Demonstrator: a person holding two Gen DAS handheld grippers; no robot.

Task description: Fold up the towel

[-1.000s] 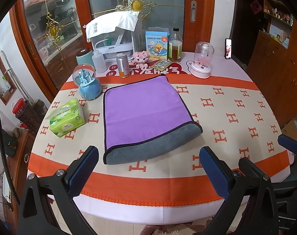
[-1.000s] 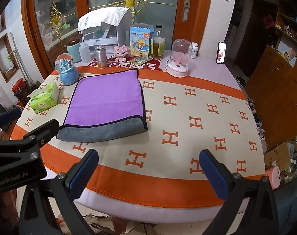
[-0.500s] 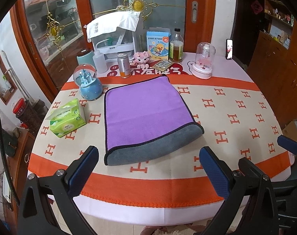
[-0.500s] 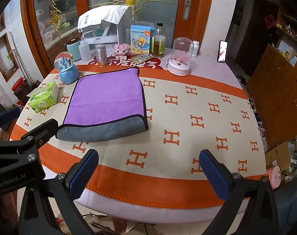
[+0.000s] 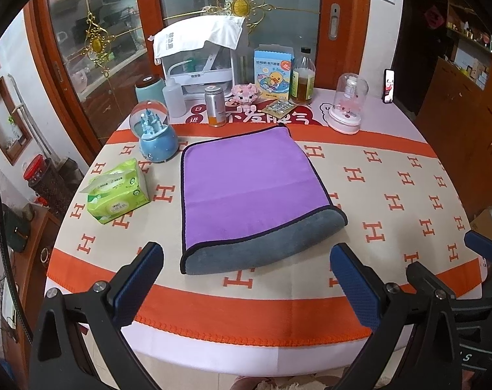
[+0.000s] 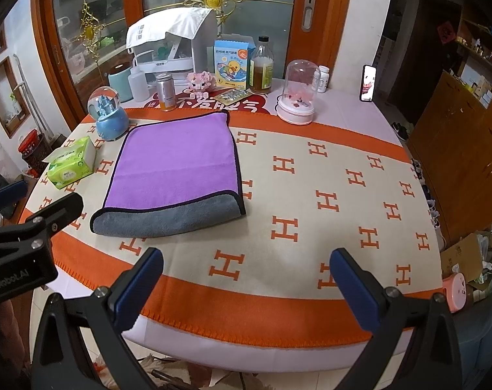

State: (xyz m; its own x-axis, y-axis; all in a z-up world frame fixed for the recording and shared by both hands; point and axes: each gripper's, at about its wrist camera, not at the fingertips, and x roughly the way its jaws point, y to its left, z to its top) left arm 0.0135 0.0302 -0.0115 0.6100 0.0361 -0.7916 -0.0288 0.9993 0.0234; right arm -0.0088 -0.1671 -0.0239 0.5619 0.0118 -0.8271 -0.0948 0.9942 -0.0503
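Tools (image 5: pixel 246 279) (image 6: pixel 246 279) agape before towel (image 5: pixel 252 191) edge

We read a repeated orange "H" across the tablecloth (image 6: pixel 327 201) — it fills the beige field from 9 to 3 o'clock. On the left gripper (image 6: pixel 15 273), at 8 o'clock in the right wrist view, white lettering reads "GenRobot.AI", its start cut off. At 12 o'clock large white Chinese characters sit on the red table mat (image 5: pixel 265 117); we make out "日" and "进" — the rest is unclear.
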